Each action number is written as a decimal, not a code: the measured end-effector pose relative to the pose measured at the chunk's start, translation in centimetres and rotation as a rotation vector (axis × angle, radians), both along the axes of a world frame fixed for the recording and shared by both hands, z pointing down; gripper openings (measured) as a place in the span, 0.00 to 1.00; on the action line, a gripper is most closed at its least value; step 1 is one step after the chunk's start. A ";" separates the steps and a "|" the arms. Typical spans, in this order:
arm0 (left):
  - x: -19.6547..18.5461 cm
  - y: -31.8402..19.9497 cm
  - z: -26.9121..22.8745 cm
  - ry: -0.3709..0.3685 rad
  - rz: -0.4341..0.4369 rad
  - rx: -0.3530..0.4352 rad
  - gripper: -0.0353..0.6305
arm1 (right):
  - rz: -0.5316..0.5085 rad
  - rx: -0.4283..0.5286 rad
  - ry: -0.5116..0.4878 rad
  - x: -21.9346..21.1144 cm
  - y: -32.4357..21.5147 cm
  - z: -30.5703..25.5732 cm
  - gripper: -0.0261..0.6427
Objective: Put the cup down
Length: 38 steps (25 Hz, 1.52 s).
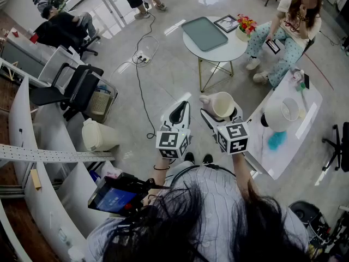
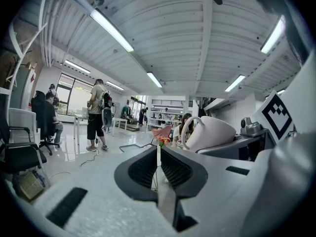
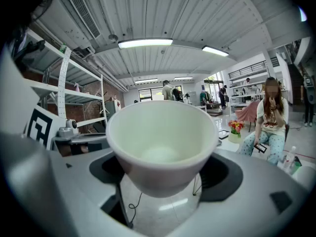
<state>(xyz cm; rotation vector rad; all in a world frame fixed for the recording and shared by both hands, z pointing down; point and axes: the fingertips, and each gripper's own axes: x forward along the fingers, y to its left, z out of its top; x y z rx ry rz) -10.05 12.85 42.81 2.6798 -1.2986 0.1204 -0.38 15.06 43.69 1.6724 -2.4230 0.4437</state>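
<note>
The white cup (image 1: pixel 222 103) with a handle is held in the air in front of me, mouth tilted up, over the grey floor. My right gripper (image 1: pixel 222 114) is shut on the cup; in the right gripper view the cup (image 3: pixel 163 142) fills the space between the two dark pads, open mouth toward the camera. My left gripper (image 1: pixel 179 114) hangs just left of it, shut and empty. From the left gripper view, the left gripper (image 2: pixel 158 158) shows only a thin slit between its pads, and the cup (image 2: pixel 213 132) is at the right.
A round white table (image 1: pixel 218 51) with a grey tray (image 1: pixel 204 33) and flowers (image 1: pixel 246 24) stands ahead; a person (image 1: pixel 283 34) sits beside it. A long white table (image 1: pixel 289 146) with a white bowl (image 1: pixel 282 113) is at the right. Office chair (image 1: pixel 71 86), white bin (image 1: pixel 98 135) and floor cable (image 1: pixel 143 91) lie left.
</note>
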 end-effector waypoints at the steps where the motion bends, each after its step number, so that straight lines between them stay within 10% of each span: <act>1: 0.1 0.0 0.0 0.001 0.000 0.000 0.10 | -0.001 0.000 0.000 0.1 0.0 -0.1 0.65; 38: 4.4 -1.5 1.9 -0.034 -0.050 -0.009 0.10 | -0.034 -0.019 -0.036 5.4 -1.9 2.4 0.65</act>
